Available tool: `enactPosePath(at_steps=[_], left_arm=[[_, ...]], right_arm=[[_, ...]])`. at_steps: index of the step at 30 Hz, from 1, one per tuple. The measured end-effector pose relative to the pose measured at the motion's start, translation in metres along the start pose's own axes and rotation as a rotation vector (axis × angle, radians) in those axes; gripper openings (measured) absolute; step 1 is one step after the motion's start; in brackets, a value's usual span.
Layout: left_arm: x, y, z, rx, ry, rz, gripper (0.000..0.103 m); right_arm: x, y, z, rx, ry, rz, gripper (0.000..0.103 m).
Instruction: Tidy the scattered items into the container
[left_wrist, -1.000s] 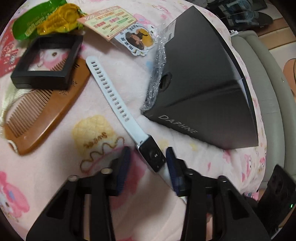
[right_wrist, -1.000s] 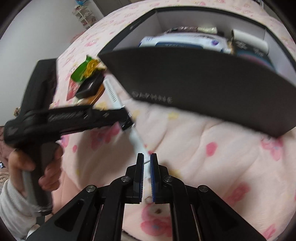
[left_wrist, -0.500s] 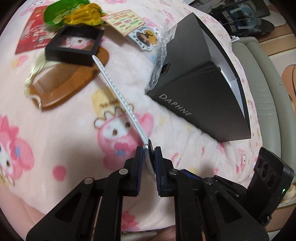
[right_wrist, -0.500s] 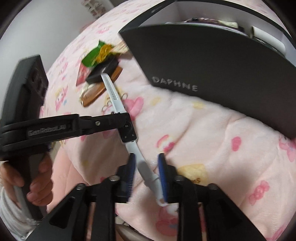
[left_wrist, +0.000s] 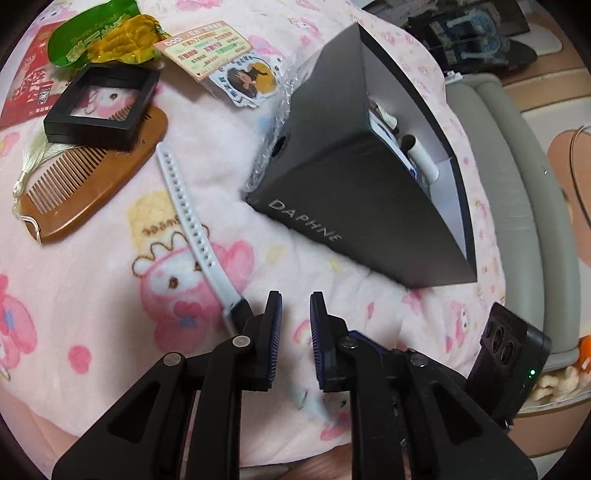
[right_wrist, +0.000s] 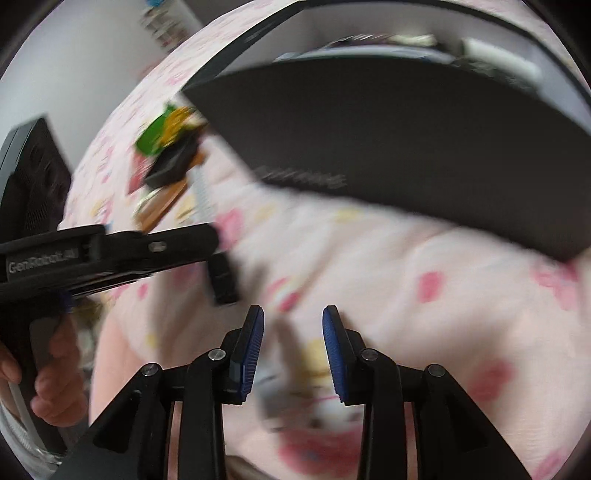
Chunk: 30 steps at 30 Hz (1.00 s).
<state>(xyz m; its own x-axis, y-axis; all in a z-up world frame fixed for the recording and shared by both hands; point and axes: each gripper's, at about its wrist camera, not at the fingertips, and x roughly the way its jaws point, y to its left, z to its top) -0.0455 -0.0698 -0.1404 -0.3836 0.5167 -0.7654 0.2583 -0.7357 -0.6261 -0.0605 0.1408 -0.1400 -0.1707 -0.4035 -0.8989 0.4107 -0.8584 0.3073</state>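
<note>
The white-strapped black smartwatch (left_wrist: 192, 221) has slipped from the left gripper (left_wrist: 295, 325), whose jaws have just been opening to a narrow empty gap, and lies on the pink cartoon blanket (left_wrist: 92, 295) near the open black cardboard box (left_wrist: 351, 206), its strap end loose between the right gripper's (right_wrist: 293, 347) just-widened jaws, so I reckon the pickup needs a fresh pinch.

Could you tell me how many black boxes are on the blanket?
2: the large open DAPHNE box at right, and a small windowed box lying on the wooden comb.

"DAPHNE" is printed in silver on the dark side of the black box (left_wrist: 354, 192). "GenRobot.AI" is marked on the left gripper's (right_wrist: 221, 280) arm. Packet print cannot be read.
</note>
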Motion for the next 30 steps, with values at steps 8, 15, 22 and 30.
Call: enactPosePath(at_steps=[8,15,22,30], left_arm=[[-0.009,0.022,-0.004,-0.06,-0.012,0.051,0.018],[-0.002,0.031,-0.017,-0.075,0.026,0.054,0.02],[0.017,0.023,-0.016,-0.07,0.084,0.007,0.031],[0.022,0.007,-0.013,-0.053,0.087,-0.056,0.032]], right_arm=[[-0.001,0.025,-0.007,-0.105,0.04,0.114,0.029],[0.044,0.046,-0.019,-0.123,0.135,0.134,0.029],[0.033,0.025,-0.015,-0.047,0.091,0.154,0.009],[0.02,0.013,-0.008,-0.018,0.06,0.102,0.009]])
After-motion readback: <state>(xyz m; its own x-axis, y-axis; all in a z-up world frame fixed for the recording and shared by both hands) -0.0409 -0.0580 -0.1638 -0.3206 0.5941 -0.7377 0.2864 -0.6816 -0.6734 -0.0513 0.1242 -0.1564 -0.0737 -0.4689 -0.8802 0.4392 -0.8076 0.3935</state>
